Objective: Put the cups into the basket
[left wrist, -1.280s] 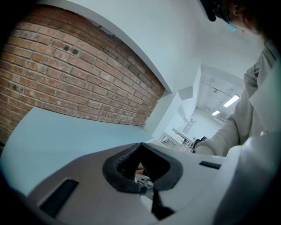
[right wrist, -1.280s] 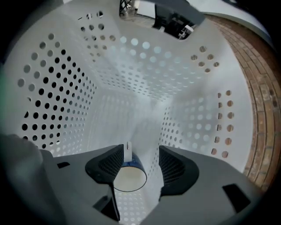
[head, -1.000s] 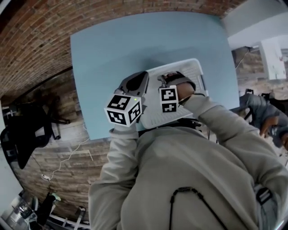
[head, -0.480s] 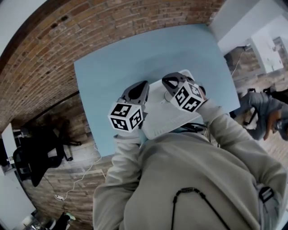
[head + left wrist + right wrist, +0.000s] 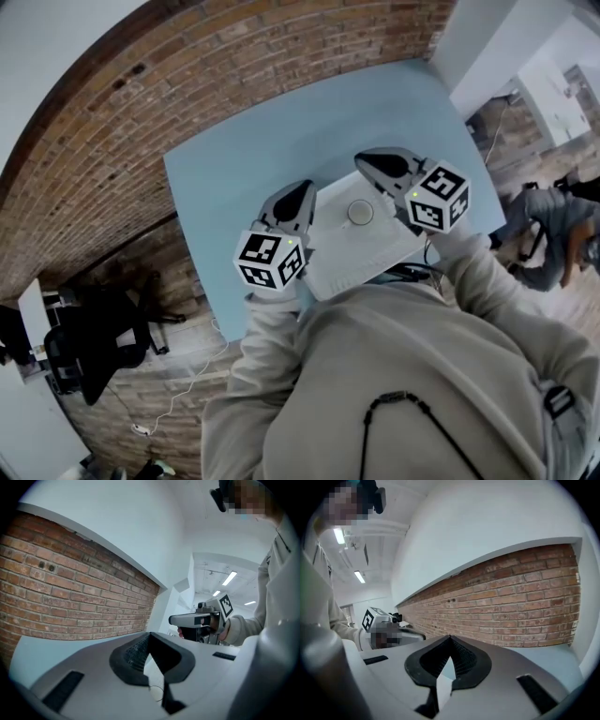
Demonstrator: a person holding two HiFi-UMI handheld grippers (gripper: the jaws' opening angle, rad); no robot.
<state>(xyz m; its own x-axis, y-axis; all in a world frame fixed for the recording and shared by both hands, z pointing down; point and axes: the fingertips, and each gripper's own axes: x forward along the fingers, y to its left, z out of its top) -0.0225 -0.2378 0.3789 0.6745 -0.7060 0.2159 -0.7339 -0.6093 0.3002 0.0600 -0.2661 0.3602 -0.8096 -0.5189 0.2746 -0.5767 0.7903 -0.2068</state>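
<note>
In the head view a white basket (image 5: 380,251) sits on the blue table (image 5: 244,155), close to the person's body. Inside it one pale round cup (image 5: 360,213) shows from above. My right gripper (image 5: 373,159) hovers over the basket's far right corner, shut, with nothing between its jaws. My left gripper (image 5: 298,191) is level with the basket's left edge, also shut and empty. Both gripper views look out at the brick wall; the left gripper's jaws (image 5: 149,634) and the right gripper's jaws (image 5: 450,638) meet at their tips. Each view shows the other gripper alongside.
A brick wall (image 5: 187,66) runs behind the table. Black office chairs (image 5: 89,337) stand on the floor at the left, and cables lie near them. Another person (image 5: 553,234) sits at the far right. The person's grey sleeves cover the table's near edge.
The right gripper has risen out of the basket and swung to its far right corner, and the cup now shows uncovered inside. The left gripper has hardly moved.
</note>
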